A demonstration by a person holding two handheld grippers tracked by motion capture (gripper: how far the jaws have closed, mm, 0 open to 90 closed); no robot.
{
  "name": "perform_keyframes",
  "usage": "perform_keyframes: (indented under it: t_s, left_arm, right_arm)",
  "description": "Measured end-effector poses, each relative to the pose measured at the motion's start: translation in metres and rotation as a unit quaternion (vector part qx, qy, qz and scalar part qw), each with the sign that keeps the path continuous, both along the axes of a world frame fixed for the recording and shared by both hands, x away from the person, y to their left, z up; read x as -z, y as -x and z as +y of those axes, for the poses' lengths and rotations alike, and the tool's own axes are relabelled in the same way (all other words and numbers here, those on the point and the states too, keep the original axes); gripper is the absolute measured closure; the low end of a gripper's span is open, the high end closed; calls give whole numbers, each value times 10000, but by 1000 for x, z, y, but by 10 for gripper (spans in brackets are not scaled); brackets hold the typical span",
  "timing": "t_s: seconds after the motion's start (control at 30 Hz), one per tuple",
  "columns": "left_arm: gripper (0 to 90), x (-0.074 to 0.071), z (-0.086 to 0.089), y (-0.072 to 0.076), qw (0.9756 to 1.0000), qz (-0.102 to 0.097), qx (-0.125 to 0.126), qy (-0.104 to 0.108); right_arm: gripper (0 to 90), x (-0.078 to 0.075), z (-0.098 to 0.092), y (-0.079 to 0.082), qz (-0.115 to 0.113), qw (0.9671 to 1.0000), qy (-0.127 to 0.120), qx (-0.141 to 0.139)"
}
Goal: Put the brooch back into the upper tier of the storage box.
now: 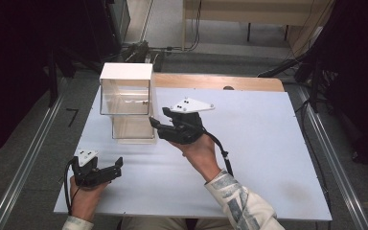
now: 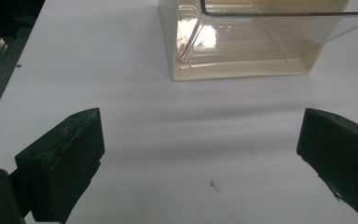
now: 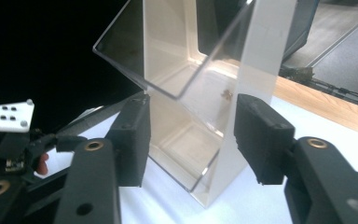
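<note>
On table [image 1: 268, 143]: right claw [image 3: 191, 135] open astride clear box [image 1: 127, 100] corner, seen close; left claw [image 1: 117, 167] open, apart.

Box [image 1: 126, 103]: stood on the table [image 1: 268, 158], toward its far left.
Right gripper [image 1: 159, 123]: just beside the box's right side.
Left gripper [image 1: 117, 168]: near the front left edge, well before the box.

Clear plastic box w/ white frame [image 1: 126, 103] stands upright on white table [image 1: 268, 158], back-left area; wood desk [image 1: 249, 9] beyond.
</note>
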State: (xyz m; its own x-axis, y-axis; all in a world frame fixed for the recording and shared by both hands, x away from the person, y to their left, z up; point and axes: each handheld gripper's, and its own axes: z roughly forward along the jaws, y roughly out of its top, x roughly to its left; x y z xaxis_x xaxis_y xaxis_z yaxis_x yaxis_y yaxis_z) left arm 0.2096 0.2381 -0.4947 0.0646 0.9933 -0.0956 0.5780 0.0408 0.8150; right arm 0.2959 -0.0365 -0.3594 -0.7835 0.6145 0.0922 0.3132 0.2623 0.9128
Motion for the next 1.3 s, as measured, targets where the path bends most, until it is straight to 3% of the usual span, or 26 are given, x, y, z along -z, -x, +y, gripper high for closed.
perform_keyframes:
  t_s: [0.23, 0.4, 0.73, 1.3]
  left_arm:
    - [16, 0, -1, 0, 10000, 12, 11, -8]
    - [16, 1, -2, -1, 10000, 26, -12, -24]
    - [16, 2, -3, -1, 10000, 41, 7, -49]
    - [16, 2, -5, -1, 10000, 45, 37, -73]
  right_arm:
    - [326, 14, -16, 0, 89, 9999, 106, 76]
    - [261, 32, -27, -1, 224, 9988, 415, 157]
    - [210, 49, -50, 3, 291, 9980, 411, 378]
    - [186, 64, -97, 12, 422, 9952, 384, 802]
